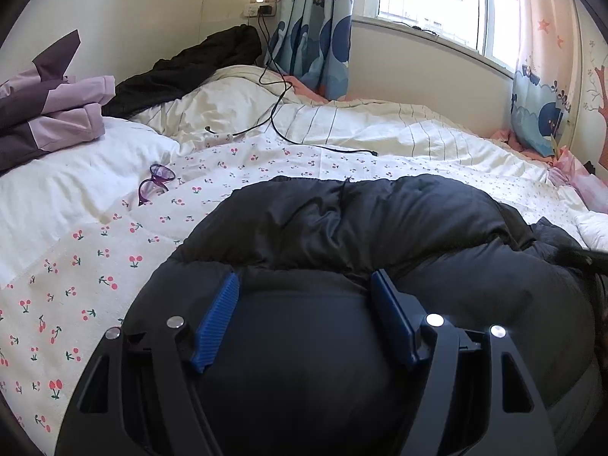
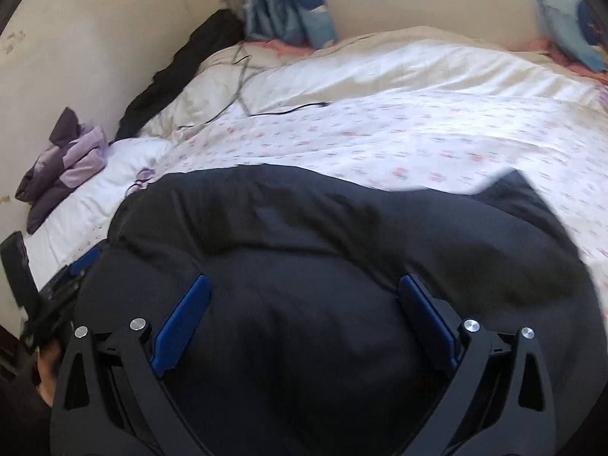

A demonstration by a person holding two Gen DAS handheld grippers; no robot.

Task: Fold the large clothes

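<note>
A black puffy jacket lies bunched on the cherry-print bed sheet and fills the lower half of both views. My left gripper hovers low over its near edge, blue pads spread apart, with padded fabric bulging up between them but not pinched. My right gripper stands open wide above the same jacket, nothing clamped between its pads. The left gripper also shows at the left edge of the right wrist view, beside the jacket. The right wrist view is motion-blurred.
A purple jacket is heaped on the white pillow at left. Another black garment lies against the wall. Purple glasses and a black charging cable rest on the bedding. Curtains and a window stand behind the bed.
</note>
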